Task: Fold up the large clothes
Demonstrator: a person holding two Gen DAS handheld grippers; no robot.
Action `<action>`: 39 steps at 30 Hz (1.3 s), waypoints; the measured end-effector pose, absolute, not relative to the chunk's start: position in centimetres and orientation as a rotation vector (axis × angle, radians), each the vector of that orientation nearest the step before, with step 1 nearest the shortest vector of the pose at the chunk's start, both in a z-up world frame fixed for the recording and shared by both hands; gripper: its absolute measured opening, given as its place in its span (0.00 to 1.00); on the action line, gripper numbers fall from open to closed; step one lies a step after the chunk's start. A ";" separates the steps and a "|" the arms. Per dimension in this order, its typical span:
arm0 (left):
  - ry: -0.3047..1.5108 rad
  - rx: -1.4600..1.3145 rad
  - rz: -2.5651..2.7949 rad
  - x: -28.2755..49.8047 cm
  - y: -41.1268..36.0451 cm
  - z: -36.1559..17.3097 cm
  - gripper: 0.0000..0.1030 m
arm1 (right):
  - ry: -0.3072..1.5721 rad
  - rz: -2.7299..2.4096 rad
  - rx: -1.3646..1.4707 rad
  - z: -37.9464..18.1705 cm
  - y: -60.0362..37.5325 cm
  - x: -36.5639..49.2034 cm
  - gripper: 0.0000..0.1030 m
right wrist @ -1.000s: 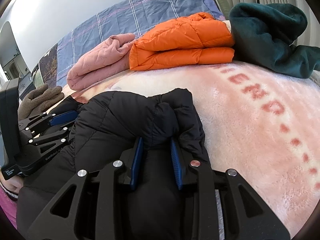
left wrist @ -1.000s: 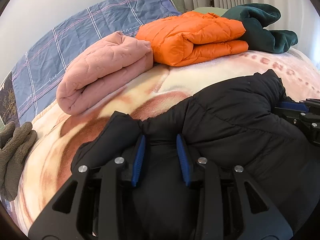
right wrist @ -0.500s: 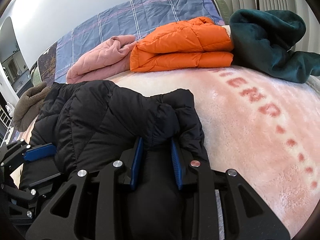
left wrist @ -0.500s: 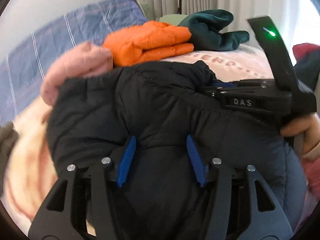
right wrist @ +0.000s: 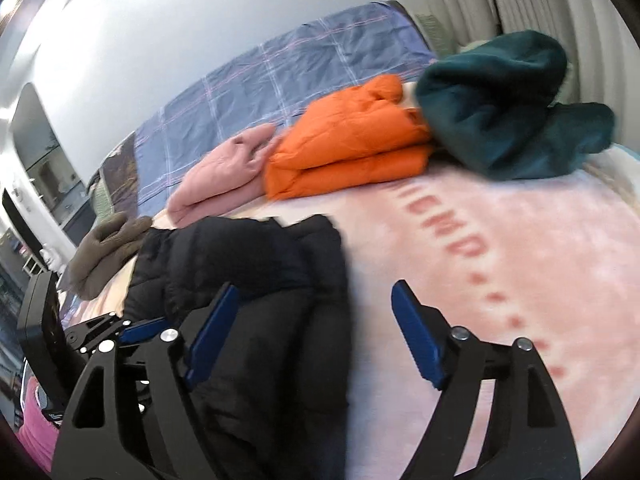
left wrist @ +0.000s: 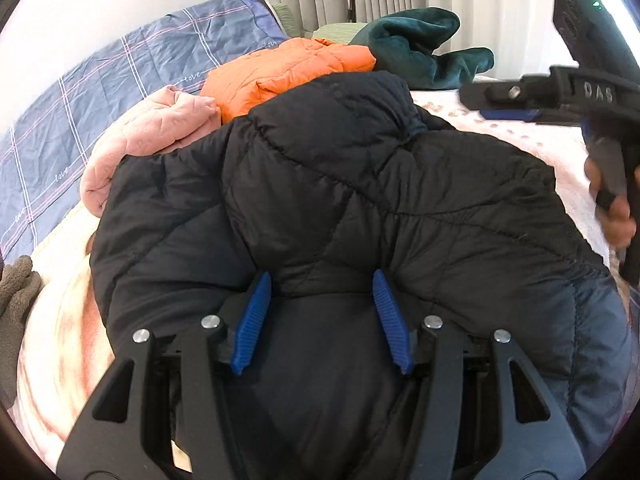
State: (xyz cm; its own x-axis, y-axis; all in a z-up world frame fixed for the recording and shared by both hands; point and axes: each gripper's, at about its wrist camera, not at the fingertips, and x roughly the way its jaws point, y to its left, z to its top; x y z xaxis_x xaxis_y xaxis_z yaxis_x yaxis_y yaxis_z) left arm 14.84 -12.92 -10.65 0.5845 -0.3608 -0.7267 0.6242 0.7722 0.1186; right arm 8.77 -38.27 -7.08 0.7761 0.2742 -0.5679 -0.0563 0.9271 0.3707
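A black puffer jacket [left wrist: 360,200] lies bunched and folded over on the pink blanket [right wrist: 500,280]. My left gripper [left wrist: 322,284] is shut on a thick fold of the black jacket, blue pads pressed into the fabric. My right gripper [right wrist: 316,292] is open and empty, lifted above the jacket's right edge [right wrist: 256,272]; it also shows in the left wrist view [left wrist: 508,110] at the upper right, apart from the jacket. The left gripper shows in the right wrist view [right wrist: 140,326] at the lower left.
Folded clothes lie at the far side of the bed: a pink garment [left wrist: 156,144], an orange puffer jacket [right wrist: 352,148] and a dark green fleece [right wrist: 504,104]. A brown fleece [right wrist: 108,248] lies at the left. A blue checked quilt [left wrist: 100,92] leans against the wall.
My right gripper has opened, let go of the jacket and lifted to the right. My left gripper has carried its fold of the jacket over to the right.
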 end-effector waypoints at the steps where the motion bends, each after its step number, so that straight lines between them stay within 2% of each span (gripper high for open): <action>1: 0.747 0.384 -0.592 14.8 -12.9 -10.6 0.53 | 0.699 0.206 0.367 -7.6 -38.5 9.1 0.78; 5: 0.745 0.380 -0.591 14.6 -12.8 -10.6 0.53 | 0.859 0.351 0.469 -10.7 -38.1 10.9 0.82; 8: 0.744 0.380 -0.589 14.6 -12.8 -10.6 0.53 | 0.842 0.404 0.509 -11.6 -38.1 11.2 0.86; 15: 0.737 0.369 -0.596 14.6 -12.6 -10.6 0.53 | 0.881 0.553 0.581 -11.9 -38.1 11.1 0.88; 20: 0.732 0.360 -0.602 14.5 -12.3 -10.7 0.53 | 0.898 0.565 0.532 -12.4 -36.5 12.0 0.95; 21: 0.732 0.359 -0.602 14.5 -12.3 -10.7 0.53 | 0.900 0.547 0.512 -12.5 -36.0 12.2 0.94; 22: 0.732 0.356 -0.603 14.6 -12.2 -10.7 0.53 | 0.898 0.531 0.493 -12.5 -35.4 12.4 0.88; 23: 0.731 0.350 -0.605 14.6 -12.1 -10.7 0.53 | 0.892 0.525 0.486 -12.4 -35.1 12.4 0.75; 26: 0.720 0.308 -0.617 14.5 -11.3 -10.3 0.53 | 0.880 0.551 0.576 -12.6 -35.8 12.2 0.51; 27: 0.718 0.274 -0.625 14.5 -10.6 -9.9 0.54 | 0.871 0.553 0.583 -12.6 -35.9 11.9 0.49; 28: 0.724 0.231 -0.636 14.4 -9.9 -9.3 0.61 | 0.863 0.553 0.585 -12.7 -35.9 11.6 0.48; 29: 0.729 0.200 -0.643 14.3 -9.4 -8.9 0.74 | 0.858 0.551 0.586 -12.7 -35.9 11.4 0.47; 30: 0.731 0.144 -0.646 14.0 -8.4 -8.0 0.83 | 0.855 0.549 0.584 -12.7 -35.8 11.3 0.47; 31: 0.723 0.105 -0.634 13.8 -7.6 -7.4 0.98 | 0.851 0.545 0.580 -12.6 -35.8 11.2 0.47; 35: 0.753 0.006 -0.549 13.2 -3.6 -7.3 0.98 | 0.847 0.547 0.596 -12.8 -35.4 11.2 0.49; 37: 0.862 -0.085 -0.521 13.8 -1.8 -9.4 0.98 | 0.844 0.546 0.594 -12.8 -35.3 11.2 0.50; 39: 0.971 -0.302 -0.586 14.2 -0.1 -11.8 0.98 | 0.843 0.539 0.597 -12.9 -35.4 11.0 0.50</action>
